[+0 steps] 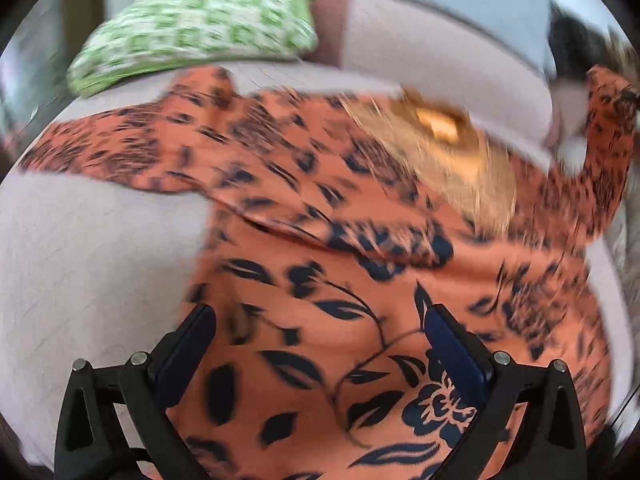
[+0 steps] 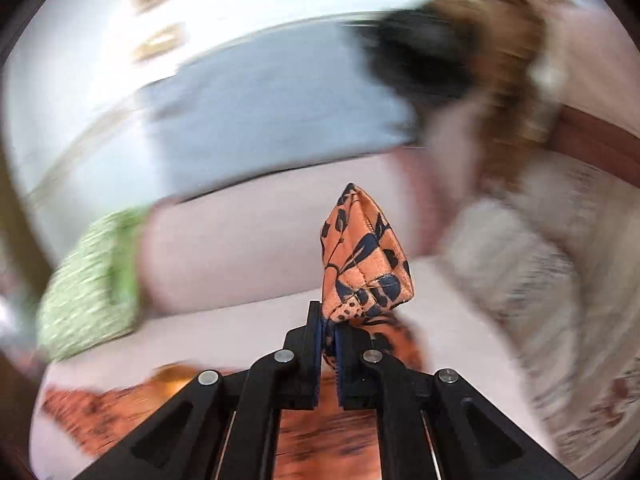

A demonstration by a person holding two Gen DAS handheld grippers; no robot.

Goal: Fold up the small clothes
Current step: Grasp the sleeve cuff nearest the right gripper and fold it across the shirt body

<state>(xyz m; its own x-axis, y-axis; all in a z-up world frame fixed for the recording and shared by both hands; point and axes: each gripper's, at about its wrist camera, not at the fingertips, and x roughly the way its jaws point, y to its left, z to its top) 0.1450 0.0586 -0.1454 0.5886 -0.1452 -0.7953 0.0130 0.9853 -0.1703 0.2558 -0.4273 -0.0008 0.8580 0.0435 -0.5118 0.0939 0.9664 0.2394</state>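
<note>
Both views are smearing with motion blur, so the far end of the garment (image 1: 320,208) and a golden patch on it are hard to make out, and the right edge of the couch (image 1: 100,240) is dissolving into blur. The left gripper (image 1: 320,344) is hovering over the orange, dark-leafed cloth spread on the couch, its jaws standing wide apart with nothing between them. The right gripper (image 2: 329,336) is pinching a bunched corner of the garment, jaws clamped together on it, the corner sticking up above the fingers near a green pillow (image 2: 92,280).
</note>
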